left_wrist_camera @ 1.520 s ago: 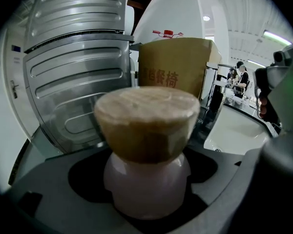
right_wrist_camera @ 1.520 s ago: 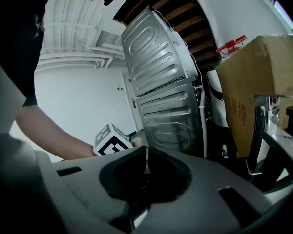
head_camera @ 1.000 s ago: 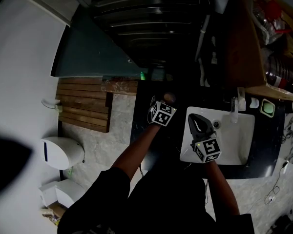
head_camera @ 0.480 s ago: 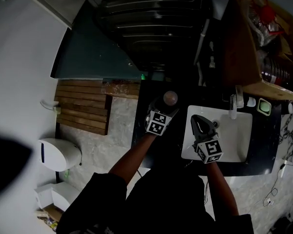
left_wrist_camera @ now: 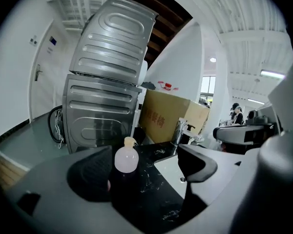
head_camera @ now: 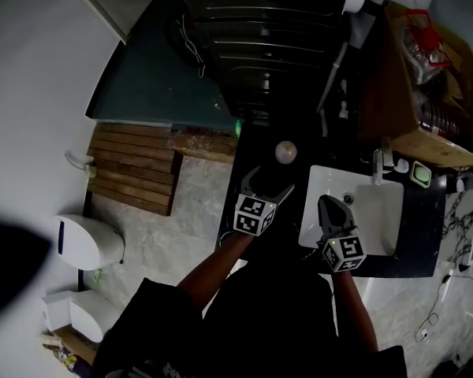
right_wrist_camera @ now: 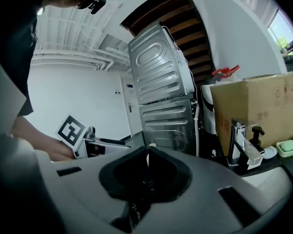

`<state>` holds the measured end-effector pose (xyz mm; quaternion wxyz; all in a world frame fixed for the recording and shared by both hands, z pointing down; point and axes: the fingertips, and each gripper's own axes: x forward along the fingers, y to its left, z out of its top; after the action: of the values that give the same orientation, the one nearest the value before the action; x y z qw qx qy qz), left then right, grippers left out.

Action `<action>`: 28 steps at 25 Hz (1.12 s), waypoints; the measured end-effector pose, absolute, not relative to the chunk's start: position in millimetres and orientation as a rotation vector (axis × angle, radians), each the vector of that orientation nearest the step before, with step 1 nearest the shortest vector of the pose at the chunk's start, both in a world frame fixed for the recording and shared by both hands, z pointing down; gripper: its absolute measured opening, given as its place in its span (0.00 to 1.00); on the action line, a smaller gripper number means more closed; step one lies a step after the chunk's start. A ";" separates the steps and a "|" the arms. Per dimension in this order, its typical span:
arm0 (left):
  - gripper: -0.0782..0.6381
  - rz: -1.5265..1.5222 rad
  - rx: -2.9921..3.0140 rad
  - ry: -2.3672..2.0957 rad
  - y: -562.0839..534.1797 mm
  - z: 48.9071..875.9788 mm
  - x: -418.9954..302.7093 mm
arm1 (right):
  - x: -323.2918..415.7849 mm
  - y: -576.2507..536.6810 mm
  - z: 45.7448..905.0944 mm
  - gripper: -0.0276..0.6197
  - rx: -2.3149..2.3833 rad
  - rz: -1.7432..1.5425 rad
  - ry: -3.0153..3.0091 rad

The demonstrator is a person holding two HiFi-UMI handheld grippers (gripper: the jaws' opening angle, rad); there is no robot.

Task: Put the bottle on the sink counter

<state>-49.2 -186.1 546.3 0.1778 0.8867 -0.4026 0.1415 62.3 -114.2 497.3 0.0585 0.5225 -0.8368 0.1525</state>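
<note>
The bottle [head_camera: 285, 152], dark-bodied with a pale pink rounded top, stands upright on the black sink counter [head_camera: 256, 144] left of the basin. My left gripper [head_camera: 266, 181] is open just behind it, toward me, and does not touch it. In the left gripper view the bottle [left_wrist_camera: 125, 157] rises between the spread jaws of the left gripper [left_wrist_camera: 149, 167], nearer the left one, on the marbled counter [left_wrist_camera: 158, 191]. My right gripper [head_camera: 331, 211] hovers over the sink's near left corner. In its own view the right gripper [right_wrist_camera: 147, 162] is shut on nothing.
A white sink basin [head_camera: 378, 211] with a chrome faucet [head_camera: 376, 164] lies right of the bottle, and a green soap dish [head_camera: 420, 175] sits beyond it. A steel washing machine [head_camera: 268, 38] stands behind the counter, with a cardboard box [head_camera: 426, 69] to its right. Wooden slats [head_camera: 134, 168] cover the floor at left.
My left gripper has opened, let go of the bottle and drawn back toward me. The bottle now stands alone on the counter. The right gripper stays shut over the sink.
</note>
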 end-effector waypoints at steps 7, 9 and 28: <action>0.67 0.249 2.506 -1.146 -130.6 499.9 -70.4 | 55.3 -72.0 469.8 0.10 1.641 0.408 -2.518; 0.67 0.200 2.511 -1.113 -117.3 490.1 -69.0 | 54.9 -60.9 462.8 0.10 1.667 0.410 -2.502; 0.15 0.075 2.541 -1.216 28.1 439.2 -39.9 | 91.6 82.1 448.7 0.10 1.657 0.418 -2.522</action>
<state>-39.9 28.1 439.2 0.1612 0.8899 -0.4259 0.0263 91.6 82.1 448.7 0.0476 0.5432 -0.8269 0.1371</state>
